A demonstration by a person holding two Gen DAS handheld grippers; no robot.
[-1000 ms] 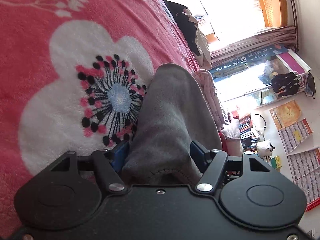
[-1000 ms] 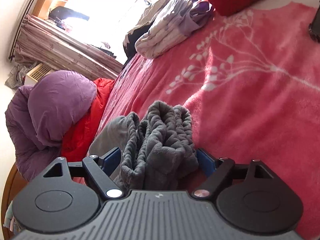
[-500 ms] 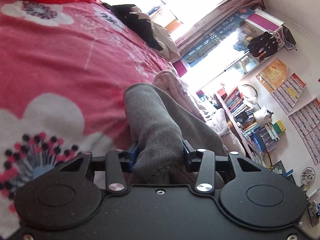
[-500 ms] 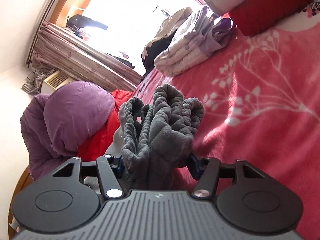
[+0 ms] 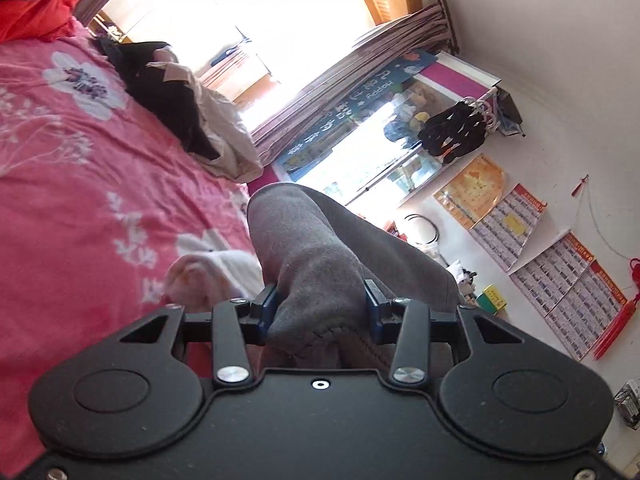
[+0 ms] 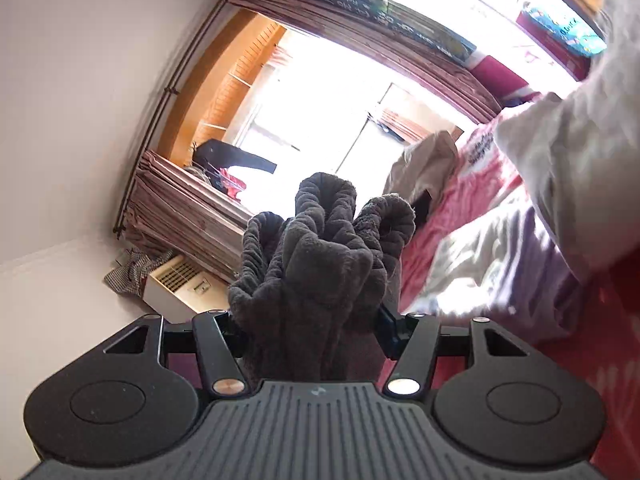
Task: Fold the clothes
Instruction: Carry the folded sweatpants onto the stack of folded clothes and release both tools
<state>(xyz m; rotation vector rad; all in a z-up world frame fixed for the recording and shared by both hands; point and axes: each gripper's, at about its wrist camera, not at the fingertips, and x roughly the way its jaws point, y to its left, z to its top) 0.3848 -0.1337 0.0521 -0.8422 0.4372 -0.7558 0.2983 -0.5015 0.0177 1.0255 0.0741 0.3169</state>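
A grey fleece garment is bunched between the blue pads of my left gripper, which is shut on it; its smooth side arches up and away to the right, lifted off the pink floral blanket. In the right wrist view another part of the same grey garment stands up in thick gathered folds with my right gripper shut on it, held up in front of the window. Both grippers' fingertips are mostly buried in the cloth.
A black and cream heap of clothes lies on the blanket near the window. White and lilac folded laundry and a beige piece lie to the right of the right gripper. Curtains, a wall unit and wall calendars lie beyond.
Both grippers closed tighter on the grey garment and rose off the blanket with it. Both views swung from the bed surface toward the window and walls.
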